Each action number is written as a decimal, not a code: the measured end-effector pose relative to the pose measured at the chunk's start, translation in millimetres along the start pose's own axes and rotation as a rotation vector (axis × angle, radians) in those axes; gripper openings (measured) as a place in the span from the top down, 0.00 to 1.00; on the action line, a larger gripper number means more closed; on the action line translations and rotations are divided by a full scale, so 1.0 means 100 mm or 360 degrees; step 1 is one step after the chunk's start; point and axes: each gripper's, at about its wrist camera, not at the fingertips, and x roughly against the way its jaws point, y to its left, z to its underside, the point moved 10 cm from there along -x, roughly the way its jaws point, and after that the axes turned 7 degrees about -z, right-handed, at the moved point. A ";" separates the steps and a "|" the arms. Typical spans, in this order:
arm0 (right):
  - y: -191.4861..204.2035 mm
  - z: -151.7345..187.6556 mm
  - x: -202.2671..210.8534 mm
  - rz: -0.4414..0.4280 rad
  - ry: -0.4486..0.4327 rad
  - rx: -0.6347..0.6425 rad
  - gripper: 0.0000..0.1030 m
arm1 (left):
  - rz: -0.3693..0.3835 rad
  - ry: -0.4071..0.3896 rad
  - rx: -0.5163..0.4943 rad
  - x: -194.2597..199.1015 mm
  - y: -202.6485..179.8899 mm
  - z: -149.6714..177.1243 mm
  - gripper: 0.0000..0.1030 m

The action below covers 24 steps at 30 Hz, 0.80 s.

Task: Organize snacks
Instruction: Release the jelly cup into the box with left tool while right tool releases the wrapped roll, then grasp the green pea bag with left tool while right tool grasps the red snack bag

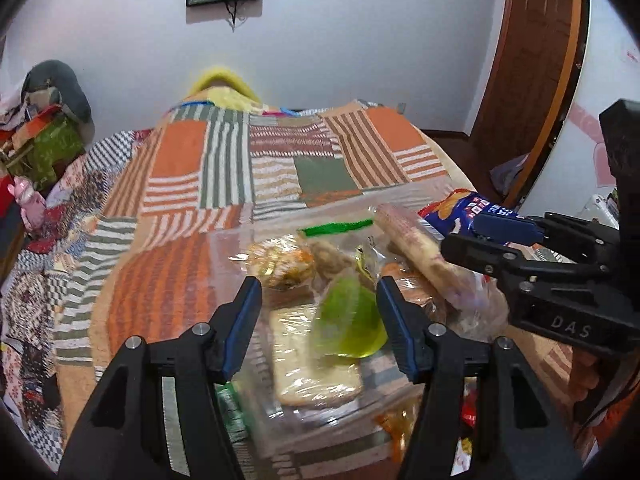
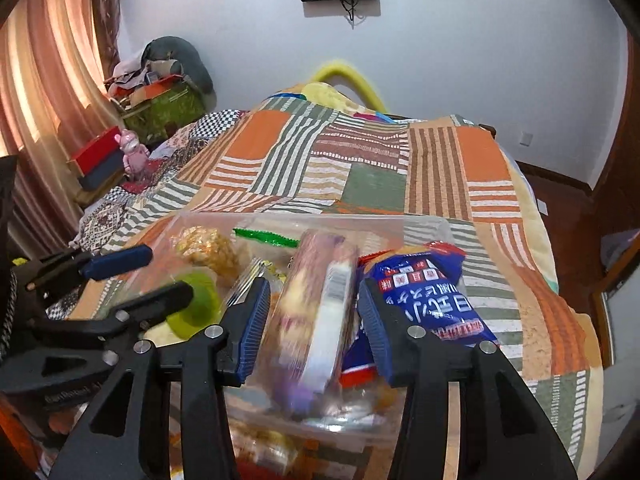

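A clear plastic bin (image 1: 224, 240) (image 2: 424, 226) of snacks sits on the patchwork bedspread. My left gripper (image 1: 320, 320) is open above it, with a blurred lime-green snack (image 1: 352, 328) between its fingers, seemingly loose over a wrapped cracker pack (image 1: 312, 368). My right gripper (image 2: 310, 320) is open around a long clear-wrapped biscuit roll (image 2: 316, 320), also in the left wrist view (image 1: 416, 248), that looks blurred. A blue chip bag (image 2: 432, 304) lies against the right finger. The green snack also shows in the right wrist view (image 2: 198, 304).
The bin also holds a wrapped yellow-orange snack (image 1: 280, 264) (image 2: 208, 248) and a green-edged packet (image 1: 336, 226). More packets (image 1: 468, 408) lie in front of the bin. Boxes and a pink toy (image 2: 134, 152) crowd the bed's left side. A door (image 1: 528, 80) stands at the right.
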 end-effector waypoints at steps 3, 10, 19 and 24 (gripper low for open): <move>0.00 0.01 0.12 -0.0015 -0.0019 0.0000 0.47 | -0.0027 -0.0024 0.0015 0.17 0.16 0.01 0.40; -0.01 0.11 0.35 -0.0033 -0.0045 -0.0015 0.42 | -0.0094 0.0032 0.0095 0.29 0.64 0.20 0.40; -0.10 0.38 0.48 0.0001 -0.0008 -0.0077 0.40 | -0.0118 0.0238 0.0255 -0.01 1.07 0.79 0.40; -0.15 0.56 0.46 0.0000 0.0038 -0.0144 0.39 | -0.0093 0.0312 0.0238 -0.24 1.00 0.98 0.43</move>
